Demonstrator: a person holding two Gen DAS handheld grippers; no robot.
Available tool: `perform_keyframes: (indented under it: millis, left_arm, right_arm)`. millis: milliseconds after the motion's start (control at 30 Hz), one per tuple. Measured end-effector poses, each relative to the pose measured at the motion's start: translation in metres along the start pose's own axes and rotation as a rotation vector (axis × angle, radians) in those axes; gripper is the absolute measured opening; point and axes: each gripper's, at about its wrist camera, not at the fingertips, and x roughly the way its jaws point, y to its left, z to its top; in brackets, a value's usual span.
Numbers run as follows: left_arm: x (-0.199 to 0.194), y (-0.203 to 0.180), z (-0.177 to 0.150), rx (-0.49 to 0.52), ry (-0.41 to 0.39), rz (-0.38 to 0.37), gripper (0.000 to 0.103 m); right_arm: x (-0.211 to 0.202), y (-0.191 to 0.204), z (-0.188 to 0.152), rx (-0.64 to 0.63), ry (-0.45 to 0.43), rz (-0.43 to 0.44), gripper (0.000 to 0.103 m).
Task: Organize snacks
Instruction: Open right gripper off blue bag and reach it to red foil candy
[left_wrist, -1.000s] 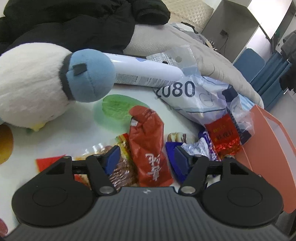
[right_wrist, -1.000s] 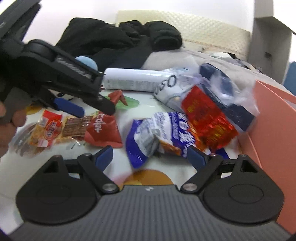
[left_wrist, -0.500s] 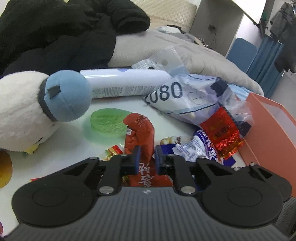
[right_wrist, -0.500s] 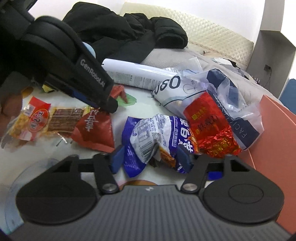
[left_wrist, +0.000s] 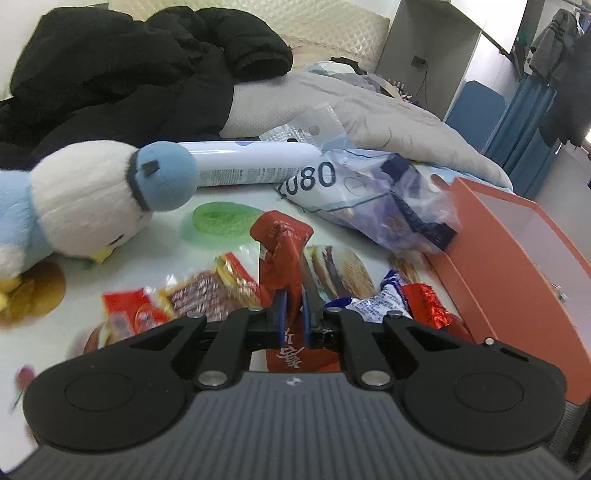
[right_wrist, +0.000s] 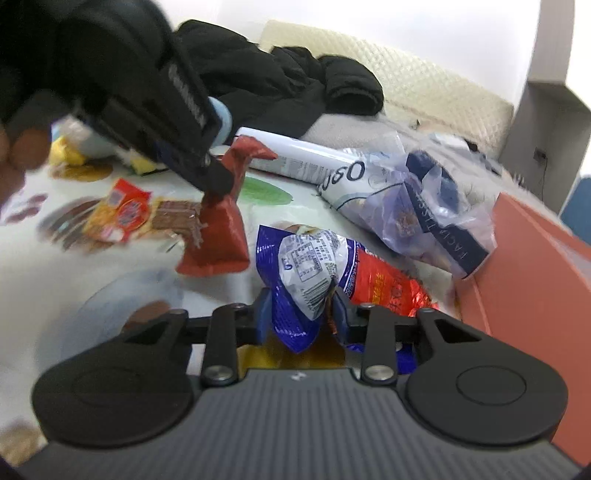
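My left gripper is shut on a red snack pouch and holds it off the printed tabletop. The right wrist view shows that pouch hanging from the left gripper. My right gripper has its jaws closing on a crumpled blue-and-white snack packet; both pads touch its sides. A red foil packet lies just right of it. An open orange box stands at the right edge.
A yellow-red packet and a brown one lie at left. Behind are a clear "080" bag, a white tube, a plush bird, a black jacket and grey bedding.
The left jaws closed on the red pouch and raised it off the table. The right jaws narrowed from wide open onto the blue-and-white packet.
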Motion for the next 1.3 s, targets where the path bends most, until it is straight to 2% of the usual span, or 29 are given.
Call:
perform_keyframes:
  millis: [300,500,600,733,900,1067,1167,1300]
  left_arm:
    - [-0.073,-0.012,-0.048,-0.029,0.018,0.001,0.010]
    - [-0.114,-0.016,-0.092,-0.067,0.061,0.017,0.010]
    - [-0.130,-0.016,-0.114,-0.093,0.086,0.037,0.010]
    - [-0.144,-0.020,-0.137,-0.088,0.123,0.063,0.010]
    - [-0.153,-0.018,-0.143,-0.118,0.097,0.041,0.010]
    - [-0.151,-0.016,-0.134,-0.140,0.079,0.029,0.010]
    - [-0.151,-0.017,-0.133,-0.146,0.074,0.015,0.010]
    - [-0.152,-0.015,-0.135,-0.177,0.064,-0.004,0.013]
  right_arm:
    - [-0.062,0.009,-0.021,-0.013,0.011,0.103,0.038]
    - [-0.113,0.028,-0.033,-0.029,0.012,0.195,0.038]
    - [-0.133,0.037,-0.041,-0.031,0.024,0.210,0.037]
    - [-0.152,0.044,-0.048,0.070,0.070,0.187,0.037]
    - [-0.163,0.041,-0.050,0.163,0.078,0.174,0.042]
    - [-0.159,0.029,-0.050,0.216,0.078,0.218,0.042]
    - [-0.156,0.026,-0.049,0.254,0.103,0.247,0.051]
    - [-0.158,0.016,-0.048,0.331,0.117,0.257,0.072]
